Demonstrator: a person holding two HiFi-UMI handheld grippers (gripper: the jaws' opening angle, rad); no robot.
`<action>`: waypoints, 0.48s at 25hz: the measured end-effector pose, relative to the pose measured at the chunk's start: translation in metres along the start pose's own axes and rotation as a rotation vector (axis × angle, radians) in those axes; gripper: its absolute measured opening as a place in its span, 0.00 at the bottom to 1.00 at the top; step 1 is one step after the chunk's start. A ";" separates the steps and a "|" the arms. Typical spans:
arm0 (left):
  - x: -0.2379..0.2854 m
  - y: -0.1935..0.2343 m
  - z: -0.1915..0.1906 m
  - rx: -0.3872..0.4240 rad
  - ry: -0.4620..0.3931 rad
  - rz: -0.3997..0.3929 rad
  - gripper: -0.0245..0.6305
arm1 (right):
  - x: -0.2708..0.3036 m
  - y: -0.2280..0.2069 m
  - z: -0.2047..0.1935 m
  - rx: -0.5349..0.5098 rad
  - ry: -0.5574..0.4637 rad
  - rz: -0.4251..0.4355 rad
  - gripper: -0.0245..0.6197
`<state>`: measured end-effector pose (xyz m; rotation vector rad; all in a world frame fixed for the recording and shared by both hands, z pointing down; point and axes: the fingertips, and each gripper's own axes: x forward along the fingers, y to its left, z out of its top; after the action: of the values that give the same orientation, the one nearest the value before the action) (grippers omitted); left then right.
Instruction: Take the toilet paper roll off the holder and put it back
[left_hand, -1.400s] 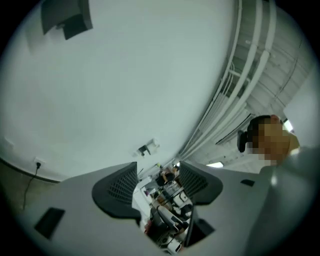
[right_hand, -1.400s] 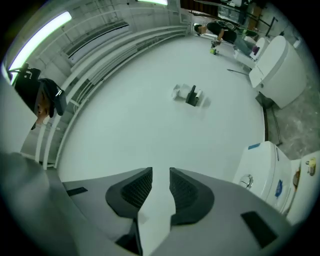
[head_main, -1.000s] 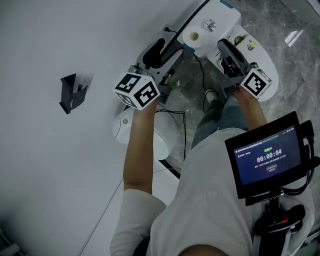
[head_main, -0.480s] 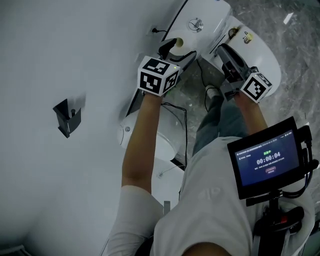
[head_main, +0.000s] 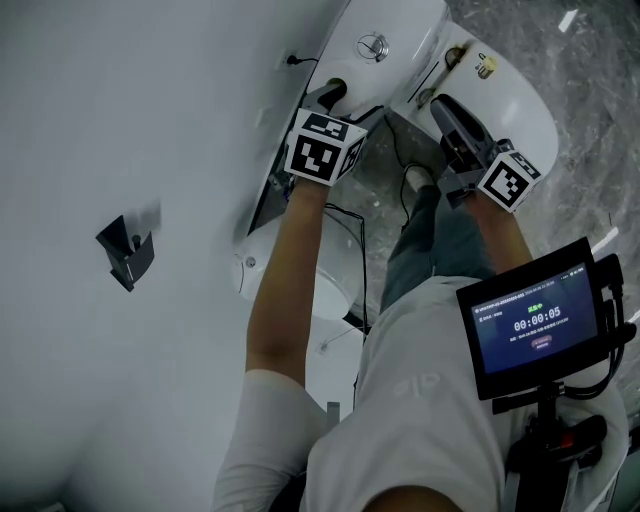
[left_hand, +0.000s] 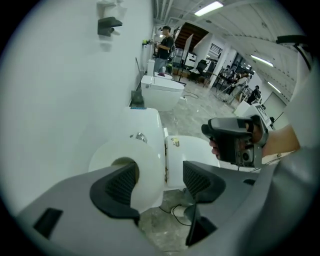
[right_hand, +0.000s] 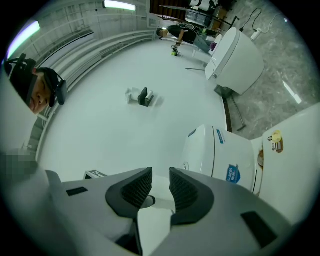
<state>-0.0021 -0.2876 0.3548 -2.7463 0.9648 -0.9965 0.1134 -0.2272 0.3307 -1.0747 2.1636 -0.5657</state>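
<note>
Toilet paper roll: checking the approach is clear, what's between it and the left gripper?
Nothing: left gripper view shows the roll partly between the left gripper's open jaws.

The toilet paper roll (left_hand: 147, 170) sits on the toilet tank (left_hand: 150, 122), the holder (head_main: 125, 255) on the wall leftward.

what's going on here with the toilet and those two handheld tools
A person stands over a toilet with tongs in each hand. The toilet paper roll is off the black wall holder, which is empty, and sits on the toilet tank. The left tongs are open right at the roll, one side in front of its hollow middle, but not closed on it. The right tongs hover nearby, nearly closed, holding nothing.
</note>
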 end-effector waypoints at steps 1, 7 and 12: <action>0.002 0.001 -0.002 0.015 0.010 0.011 0.50 | 0.000 0.000 -0.001 -0.002 0.005 0.000 0.19; 0.009 0.018 -0.011 0.080 0.081 0.107 0.44 | -0.005 0.000 -0.004 -0.002 0.015 -0.009 0.19; 0.009 0.028 -0.010 0.103 0.074 0.160 0.33 | -0.007 -0.002 -0.006 0.002 0.021 -0.016 0.19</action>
<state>-0.0176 -0.3135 0.3600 -2.5202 1.0922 -1.0945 0.1132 -0.2217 0.3388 -1.0905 2.1736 -0.5883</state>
